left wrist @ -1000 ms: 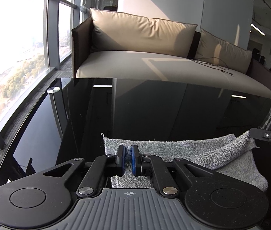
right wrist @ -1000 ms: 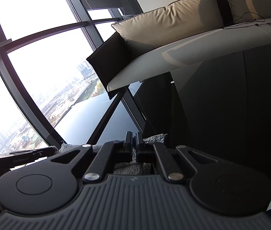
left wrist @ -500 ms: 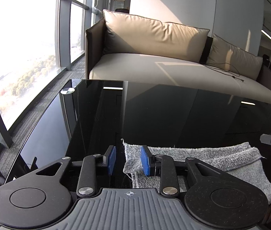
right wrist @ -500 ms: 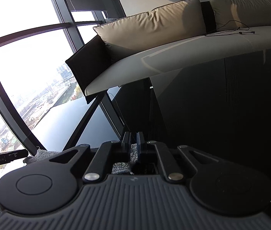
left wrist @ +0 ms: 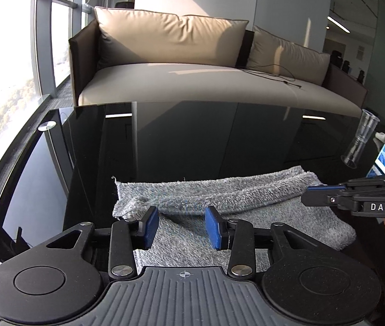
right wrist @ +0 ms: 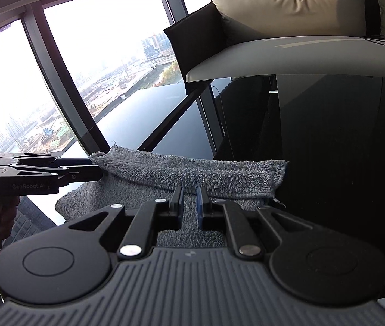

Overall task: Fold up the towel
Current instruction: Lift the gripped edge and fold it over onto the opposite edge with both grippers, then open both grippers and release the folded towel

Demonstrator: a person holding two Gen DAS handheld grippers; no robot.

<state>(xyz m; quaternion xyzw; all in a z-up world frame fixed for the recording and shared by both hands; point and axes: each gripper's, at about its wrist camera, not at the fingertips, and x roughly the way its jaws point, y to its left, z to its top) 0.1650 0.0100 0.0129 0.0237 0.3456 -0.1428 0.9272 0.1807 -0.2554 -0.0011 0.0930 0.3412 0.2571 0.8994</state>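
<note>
Left gripper jaws opening clear of the soft, limp towel, right gripper barely parted; best pinched at corners.

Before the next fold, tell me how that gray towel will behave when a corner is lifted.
The gray towel will probably flop: its folded layer already sags and wrinkles instead of lying flat. The thick fuzzy pile suggests the pads can grip it well, with little slipping. On the glossy black table the lower layer may slide along when one corner is pulled.
</note>
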